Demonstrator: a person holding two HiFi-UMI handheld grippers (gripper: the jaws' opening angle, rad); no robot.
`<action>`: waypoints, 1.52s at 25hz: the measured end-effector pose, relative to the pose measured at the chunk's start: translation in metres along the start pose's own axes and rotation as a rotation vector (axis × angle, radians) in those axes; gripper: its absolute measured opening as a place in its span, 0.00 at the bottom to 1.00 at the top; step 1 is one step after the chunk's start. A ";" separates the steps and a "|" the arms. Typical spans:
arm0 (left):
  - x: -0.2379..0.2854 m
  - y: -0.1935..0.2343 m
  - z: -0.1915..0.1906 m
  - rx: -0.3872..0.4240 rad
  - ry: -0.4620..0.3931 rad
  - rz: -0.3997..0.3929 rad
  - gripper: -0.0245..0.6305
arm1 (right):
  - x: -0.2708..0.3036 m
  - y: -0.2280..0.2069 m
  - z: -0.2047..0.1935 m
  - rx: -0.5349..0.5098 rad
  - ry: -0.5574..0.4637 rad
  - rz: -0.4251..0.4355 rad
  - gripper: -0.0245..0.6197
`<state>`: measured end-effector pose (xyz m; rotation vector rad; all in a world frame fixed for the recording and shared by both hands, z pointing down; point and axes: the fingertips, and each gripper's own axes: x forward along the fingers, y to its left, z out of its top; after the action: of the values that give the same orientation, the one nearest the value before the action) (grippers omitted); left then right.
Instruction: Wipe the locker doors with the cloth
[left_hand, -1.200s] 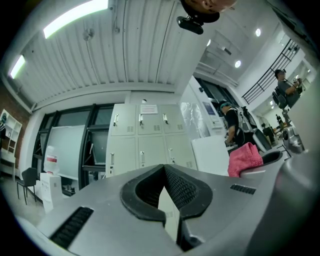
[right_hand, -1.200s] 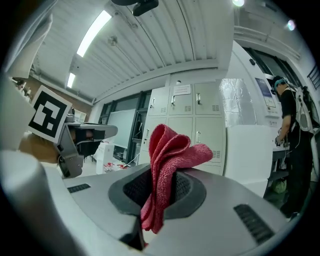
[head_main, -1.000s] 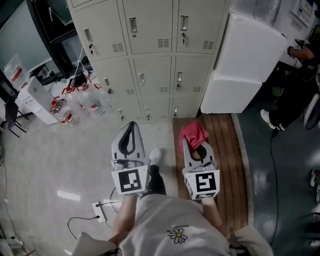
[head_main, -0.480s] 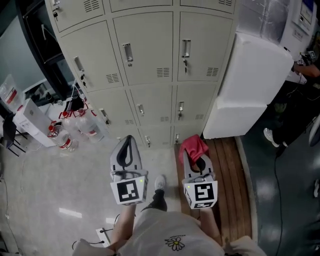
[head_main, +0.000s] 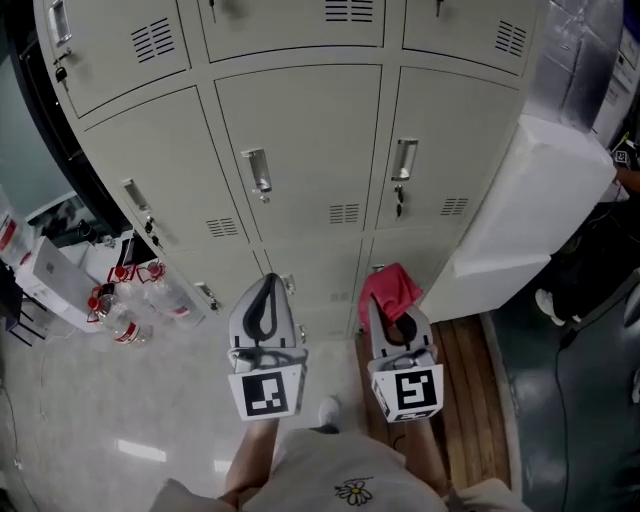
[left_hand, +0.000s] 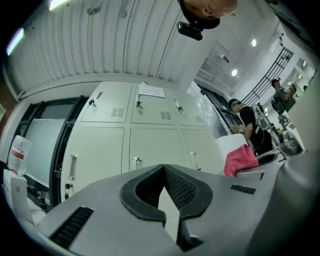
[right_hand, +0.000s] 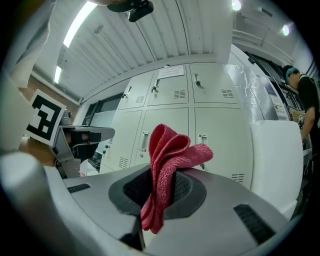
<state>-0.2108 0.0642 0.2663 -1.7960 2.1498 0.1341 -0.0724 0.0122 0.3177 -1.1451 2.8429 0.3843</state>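
Red cloth (head_main: 388, 284) clamped in right gripper (head_main: 390, 312), left gripper (head_main: 267, 288) closed on nothing, both short of locker doors (head_main: 300, 140): approach step, pressing contact next.

Left tool (head_main: 268, 285) and right tool (head_main: 395, 322): pale grey shells, black ribbed pads (left_hand: 181, 188), black-white marker cube (head_main: 267, 393) each; wearer in light tee (head_main: 320, 466) with daisy (head_main: 352, 492) print.
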 end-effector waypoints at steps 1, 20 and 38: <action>0.012 0.005 -0.005 -0.007 0.003 -0.008 0.06 | 0.014 -0.002 0.001 -0.011 0.001 -0.003 0.08; 0.091 0.039 -0.052 -0.062 0.080 0.019 0.06 | 0.119 -0.010 0.003 -0.020 -0.021 0.056 0.08; 0.157 -0.002 -0.013 -0.056 0.016 -0.011 0.06 | 0.151 -0.099 0.092 -0.221 -0.091 0.015 0.08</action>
<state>-0.2348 -0.0867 0.2301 -1.8453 2.1666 0.1793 -0.1175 -0.1360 0.1862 -1.1079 2.7851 0.7477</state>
